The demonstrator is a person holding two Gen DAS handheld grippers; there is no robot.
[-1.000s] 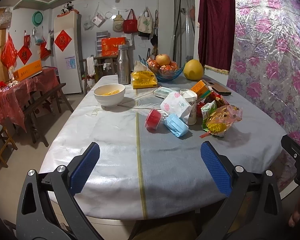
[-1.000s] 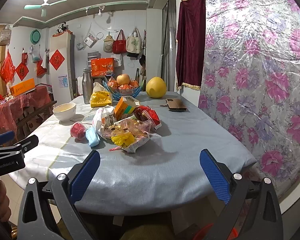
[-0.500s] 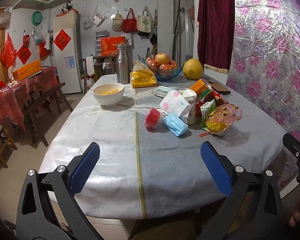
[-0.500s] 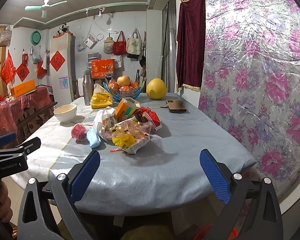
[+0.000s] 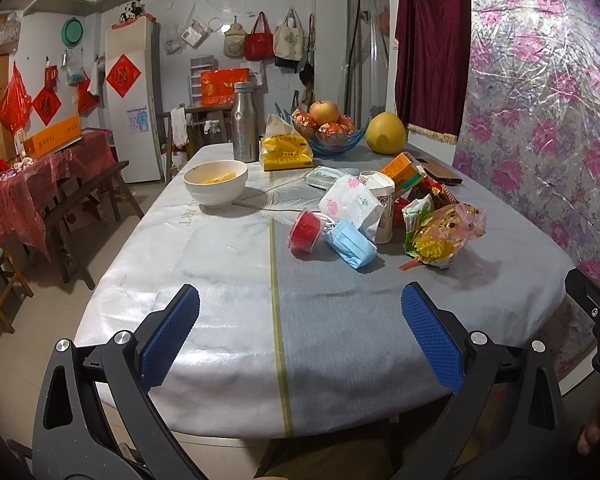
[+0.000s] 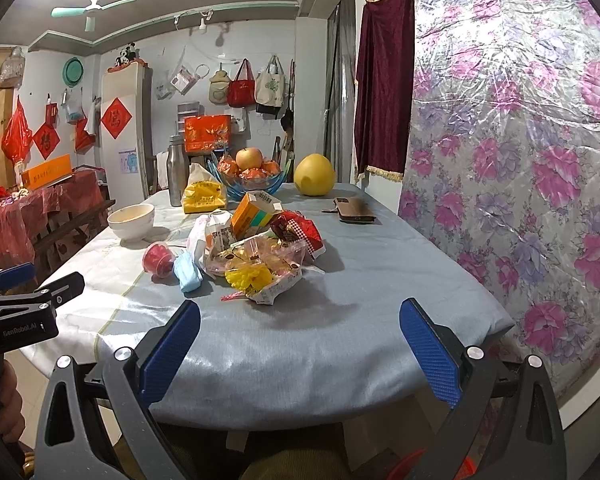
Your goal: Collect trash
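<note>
A heap of trash lies mid-table: a red plastic cup point(image 5: 305, 233) on its side, a blue face mask point(image 5: 351, 242), a white flowered paper bag point(image 5: 350, 202), a paper cup point(image 5: 381, 204), an orange carton point(image 5: 401, 169) and a clear snack bag with yellow contents point(image 5: 440, 238). The right wrist view shows the same snack bag point(image 6: 260, 270), mask point(image 6: 187, 271) and red cup point(image 6: 158, 259). My left gripper point(image 5: 300, 336) is open at the near table edge, short of the heap. My right gripper point(image 6: 300, 344) is open too, in front of the snack bag.
A white bowl point(image 5: 215, 182), steel flask point(image 5: 245, 127), yellow tissue pack point(image 5: 286, 153), blue fruit bowl point(image 5: 332, 132), pomelo point(image 5: 385, 133) and brown phone case point(image 6: 354, 213) stand farther back. A floral sheet point(image 6: 520, 160) hangs at the right. Benches and a red-covered table point(image 5: 40, 176) stand at the left.
Both views have crept slightly closer to the table. The objects on it have not moved and both grippers stay open.
</note>
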